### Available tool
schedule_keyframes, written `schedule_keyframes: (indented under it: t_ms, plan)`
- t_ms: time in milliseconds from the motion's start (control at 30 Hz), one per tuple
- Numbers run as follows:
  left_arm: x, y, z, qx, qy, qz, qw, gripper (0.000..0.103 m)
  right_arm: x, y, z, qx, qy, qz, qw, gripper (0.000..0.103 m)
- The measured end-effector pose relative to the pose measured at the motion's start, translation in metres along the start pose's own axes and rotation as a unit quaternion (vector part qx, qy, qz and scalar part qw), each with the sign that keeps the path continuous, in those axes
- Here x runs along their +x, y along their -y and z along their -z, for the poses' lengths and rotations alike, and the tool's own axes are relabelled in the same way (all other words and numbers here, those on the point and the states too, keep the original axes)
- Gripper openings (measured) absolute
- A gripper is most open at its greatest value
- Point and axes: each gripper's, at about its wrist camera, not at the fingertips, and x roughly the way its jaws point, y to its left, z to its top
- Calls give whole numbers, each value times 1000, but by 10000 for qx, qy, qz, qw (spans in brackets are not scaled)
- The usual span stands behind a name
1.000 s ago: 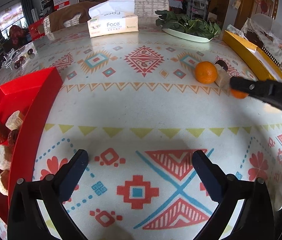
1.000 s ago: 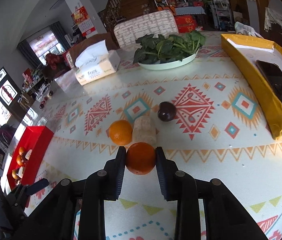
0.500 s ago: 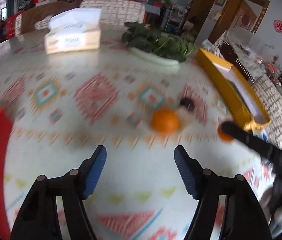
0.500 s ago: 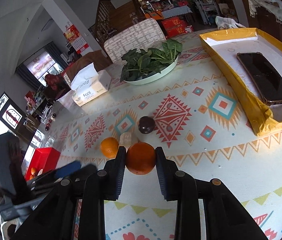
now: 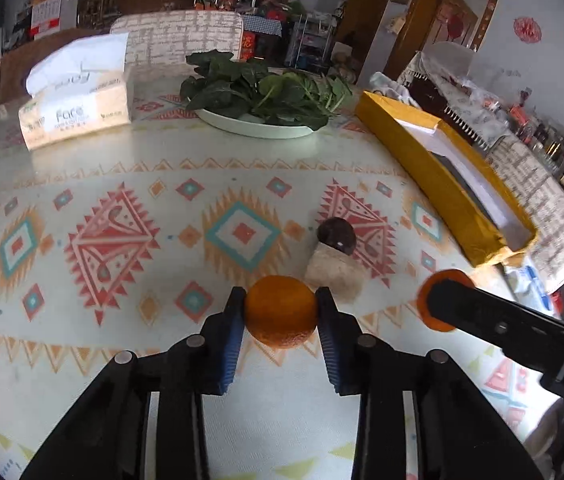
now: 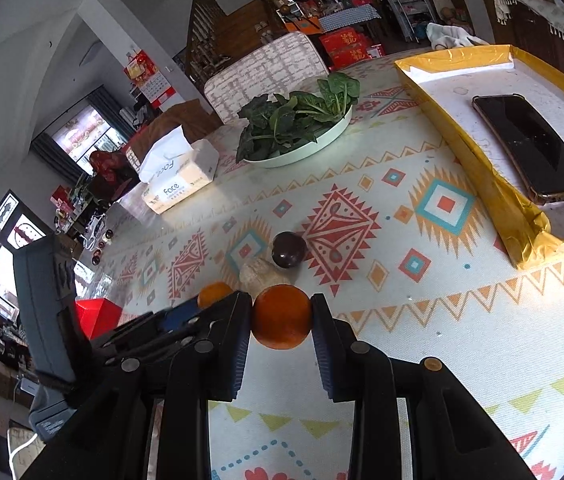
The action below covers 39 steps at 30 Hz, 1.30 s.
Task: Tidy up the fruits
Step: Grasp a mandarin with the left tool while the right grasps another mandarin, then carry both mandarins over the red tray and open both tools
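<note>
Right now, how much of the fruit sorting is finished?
Done cannot be judged: only a corner of the red tray shows. In hand: the left gripper and right gripper each clamp an orange. Left on the table: a dark plum and a pale chunk.

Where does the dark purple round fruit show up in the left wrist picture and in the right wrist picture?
Left wrist: dark purple fruit right of centre, behind the beige chunk.
Right wrist: dark purple fruit at centre, above the clamped orange.
Shared landmark: the plate of greens beyond it.
</note>
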Motion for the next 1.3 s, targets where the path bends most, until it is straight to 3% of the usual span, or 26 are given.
schedule_keyframes:
  t_ms: [200, 367, 533, 600, 767, 900, 1133, 1300]
  plan:
    - [-41, -11, 17, -273, 265, 107, 9992, 34, -3, -4, 1, -82, 91, -341, 9993, 32]
    - [-105, -35, 44, -500, 721, -30, 9961, 34, -4, -13, 3, -245, 209, -473, 9984, 32]
    - [-170, -91, 83, -1306, 1233, -171, 9836, 34, 2, -22, 10, -386, 155, -407, 9983, 32]
    - [-189, -117, 101, -1658, 1376, -379, 9758, 34, 5, -31, 14, -487, 155, -350, 9981, 32]
    - [-225, -168, 132, -2048, 1471, -1292, 9590, 34, 14, -59, 29, -601, -52, -340, 9976, 32]
    - [-242, -196, 147, -2243, 1483, -1733, 9475, 34, 23, -104, 49, -861, -368, -596, 9938, 32]
    - [-245, -220, 170, -2459, 1391, -1725, 9436, 34, 42, -204, 78, -1573, -814, -1094, 9781, 32]
    - [-246, -238, 180, -2607, 1323, -1752, 9401, 34, 69, -254, 92, -1936, -1087, -1196, 9677, 32]
